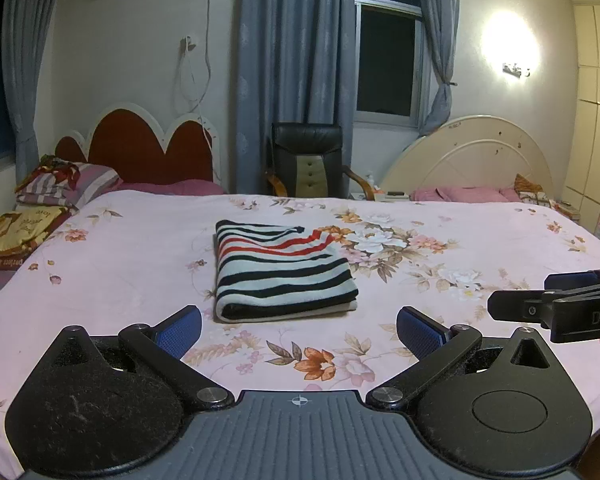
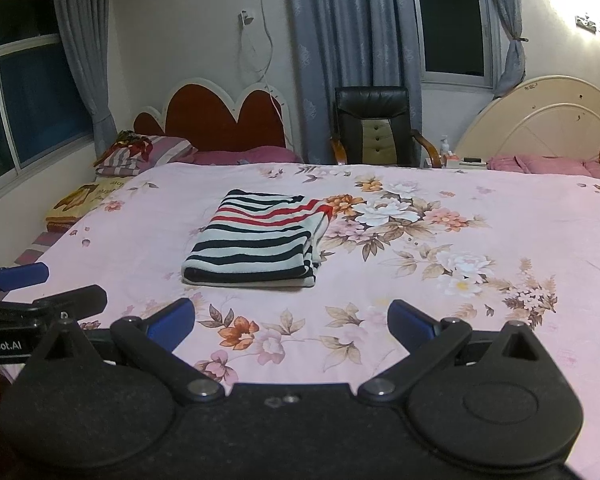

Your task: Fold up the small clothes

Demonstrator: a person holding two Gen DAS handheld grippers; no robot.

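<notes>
Two tools, left tool (image 1: 299,330) and right tool (image 2: 291,322), gape empty over floral bedspread (image 1: 140,264); striped garment (image 1: 282,272) folded.

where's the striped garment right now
The striped garment lies folded on the floral bedsheet, near the centre of both wrist views, just left of the big flower print. It is ahead of both open grippers, left gripper and right gripper, touched by neither.
</notes>
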